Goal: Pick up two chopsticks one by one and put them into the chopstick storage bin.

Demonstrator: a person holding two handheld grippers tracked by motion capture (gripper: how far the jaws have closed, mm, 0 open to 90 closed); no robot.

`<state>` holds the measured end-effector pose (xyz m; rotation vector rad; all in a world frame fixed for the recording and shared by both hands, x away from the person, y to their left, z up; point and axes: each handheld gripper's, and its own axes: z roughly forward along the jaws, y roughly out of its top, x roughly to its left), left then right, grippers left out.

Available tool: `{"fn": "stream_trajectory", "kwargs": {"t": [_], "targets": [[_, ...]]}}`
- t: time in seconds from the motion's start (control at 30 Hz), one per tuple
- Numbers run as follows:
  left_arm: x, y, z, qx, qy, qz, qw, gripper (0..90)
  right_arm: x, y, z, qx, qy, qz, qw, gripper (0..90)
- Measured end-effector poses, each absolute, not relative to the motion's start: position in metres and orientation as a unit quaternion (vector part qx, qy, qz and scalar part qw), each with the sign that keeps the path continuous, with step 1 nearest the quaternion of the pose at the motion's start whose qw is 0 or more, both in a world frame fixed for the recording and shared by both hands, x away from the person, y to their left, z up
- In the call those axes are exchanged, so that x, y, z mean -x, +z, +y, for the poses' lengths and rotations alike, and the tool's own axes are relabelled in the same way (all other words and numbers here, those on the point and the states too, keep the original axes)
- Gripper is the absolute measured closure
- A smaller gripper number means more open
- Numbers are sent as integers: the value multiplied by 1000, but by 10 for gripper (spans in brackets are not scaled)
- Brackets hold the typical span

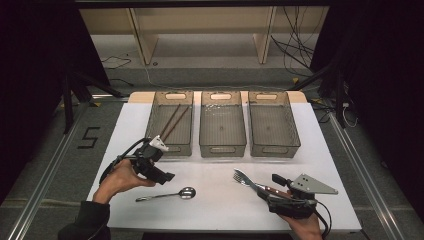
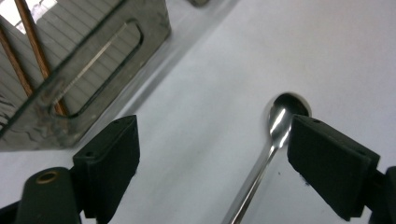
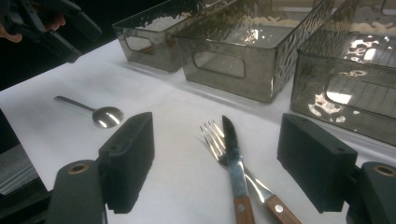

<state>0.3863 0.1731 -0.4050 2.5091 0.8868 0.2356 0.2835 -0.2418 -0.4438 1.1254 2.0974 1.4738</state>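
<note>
Spoon [image 2: 275, 135] lies flat on the white table [image 1: 220, 200] near our spread left gripper [image 2: 212, 168], and we judge its thin handle could skid from the closing pads.

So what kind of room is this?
Probably a lab or workshop set up for recording: a white table with three clear bins, loose cables on the floor, and bare wooden shelves behind.
</note>
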Motion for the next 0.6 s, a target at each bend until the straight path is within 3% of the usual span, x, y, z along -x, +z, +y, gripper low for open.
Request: {"fn": "stream_trajectory", "kwargs": {"t": [0.6], "targets": [[-378, -431, 164, -943, 54, 292, 152, 195, -283, -443, -241, -395, 517, 740, 172, 281]]}}
